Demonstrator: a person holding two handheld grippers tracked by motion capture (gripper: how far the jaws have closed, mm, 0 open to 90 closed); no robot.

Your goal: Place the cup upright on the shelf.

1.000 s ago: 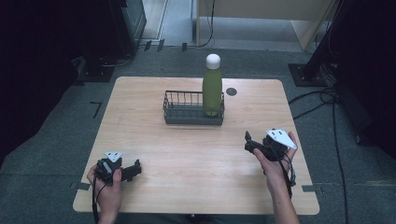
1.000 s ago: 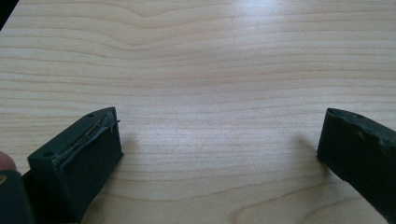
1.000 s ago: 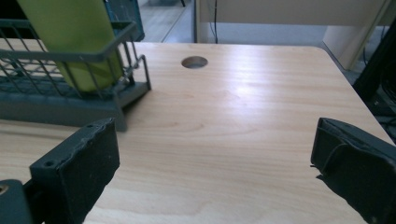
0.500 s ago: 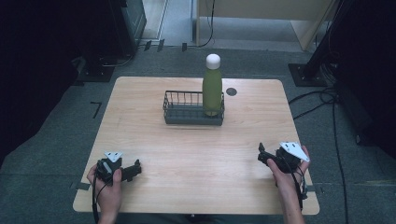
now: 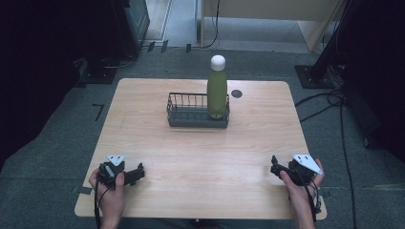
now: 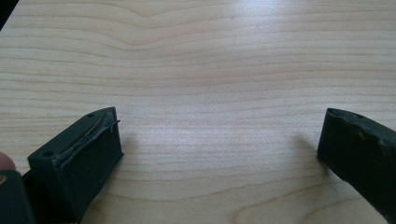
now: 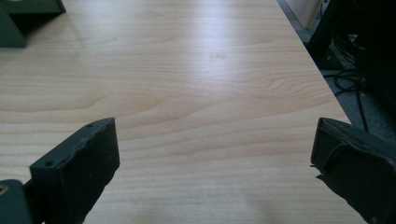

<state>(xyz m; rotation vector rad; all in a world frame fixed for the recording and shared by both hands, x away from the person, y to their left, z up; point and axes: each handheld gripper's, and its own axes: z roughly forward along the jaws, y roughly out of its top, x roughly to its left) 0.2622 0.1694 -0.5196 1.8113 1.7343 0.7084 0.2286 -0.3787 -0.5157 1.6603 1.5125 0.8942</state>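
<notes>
The tall green metal bottle with a white rounded cap (image 5: 217, 86) stands upright, its long axis vertical, in the right end of a dark wire basket with a solid lower band (image 5: 191, 113), which sits near the middle of the table's far edge. Both grippers rest low at the near edge, well apart from it: the left gripper (image 5: 136, 174) by the near left corner, the right gripper (image 5: 274, 168) by the near right corner. Each has its jaws spread wide with nothing between them, as the left gripper view and the right gripper view show bare wood in the gap. From the right gripper (image 7: 212, 158) the bottle lies forward and to the left; a corner of the basket (image 7: 28, 21) shows at the top left of its view. From the left gripper (image 6: 217, 149) it lies forward and to the right. Since the bottle stands at the basket's right end, the right gripper looks the slightly nearer of the two, and a reach from that side would likely meet the bottle's body above the basket wall. The pale wooden table with rounded corners (image 5: 248, 157) is bare but for a small dark round disc (image 5: 236, 93) just beyond the basket's right end. Grey carpet, dark equipment stands and trailing cables surround the table.
</notes>
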